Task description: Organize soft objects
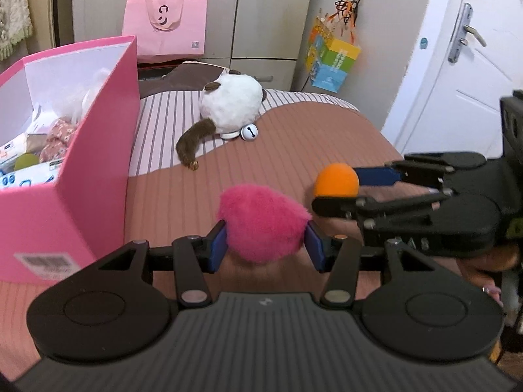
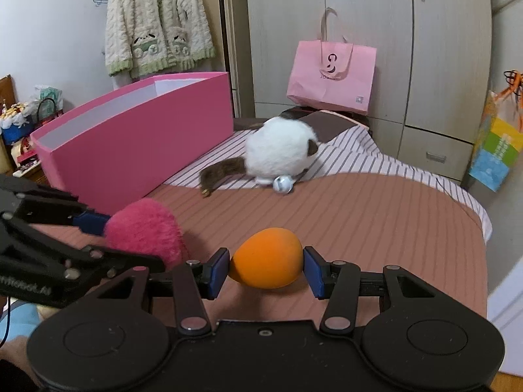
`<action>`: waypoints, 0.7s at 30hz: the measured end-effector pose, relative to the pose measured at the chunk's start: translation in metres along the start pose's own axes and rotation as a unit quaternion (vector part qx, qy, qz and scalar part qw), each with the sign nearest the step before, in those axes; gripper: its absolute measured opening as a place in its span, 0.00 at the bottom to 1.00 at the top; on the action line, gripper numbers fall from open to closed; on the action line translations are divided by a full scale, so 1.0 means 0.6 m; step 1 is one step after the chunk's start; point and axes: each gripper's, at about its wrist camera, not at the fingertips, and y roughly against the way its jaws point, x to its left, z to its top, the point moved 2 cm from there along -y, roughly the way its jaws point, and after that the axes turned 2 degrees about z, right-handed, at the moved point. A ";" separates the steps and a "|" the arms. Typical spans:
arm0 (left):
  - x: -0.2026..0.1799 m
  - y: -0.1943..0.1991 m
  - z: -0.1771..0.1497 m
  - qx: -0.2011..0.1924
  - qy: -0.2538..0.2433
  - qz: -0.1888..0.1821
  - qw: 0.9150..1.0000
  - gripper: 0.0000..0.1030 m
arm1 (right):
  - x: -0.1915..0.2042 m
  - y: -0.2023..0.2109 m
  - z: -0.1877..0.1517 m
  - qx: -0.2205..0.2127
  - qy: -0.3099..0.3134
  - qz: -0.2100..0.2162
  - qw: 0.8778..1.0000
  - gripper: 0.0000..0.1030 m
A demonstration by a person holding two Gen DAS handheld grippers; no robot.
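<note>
A bedroom with pale wardrobe doors (image 2: 366, 32) and a white door (image 1: 457, 65) frames a bed (image 1: 294, 150) covered in a ribbed brownish-pink spread, with a striped sheet showing toward its far end. A large open pink box (image 1: 81, 170) stands on the bed at the left, with assorted soft items and packets inside. Farther back lies a white and brown plush toy (image 1: 228, 107) with a small bell (image 1: 248, 133) beside it, and a pink paper bag (image 2: 331, 75) stands against the wardrobe. A cream knitted cardigan (image 2: 157, 23) hangs on the wall behind the box. The left gripper (image 1: 265, 245) has its fingers pressed on both sides of a fluffy pink pom-pom (image 1: 261, 222), held above the spread just right of the box. Just to its right, the right gripper (image 2: 266, 271) has its fingers closed on an orange foam ball (image 2: 266, 258), also held above the bed. The two grippers sit side by side, the pom-pom and the ball near each other but apart.
</note>
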 end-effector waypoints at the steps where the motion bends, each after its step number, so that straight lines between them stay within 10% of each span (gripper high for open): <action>1: 0.003 0.004 -0.002 0.003 0.002 -0.003 1.000 0.48 | 0.009 0.006 -0.005 0.001 -0.002 0.001 1.000 0.53; 21: 0.020 0.020 -0.033 0.017 -0.028 -0.001 0.999 0.60 | 0.054 0.029 -0.027 0.022 -0.007 0.003 1.000 0.53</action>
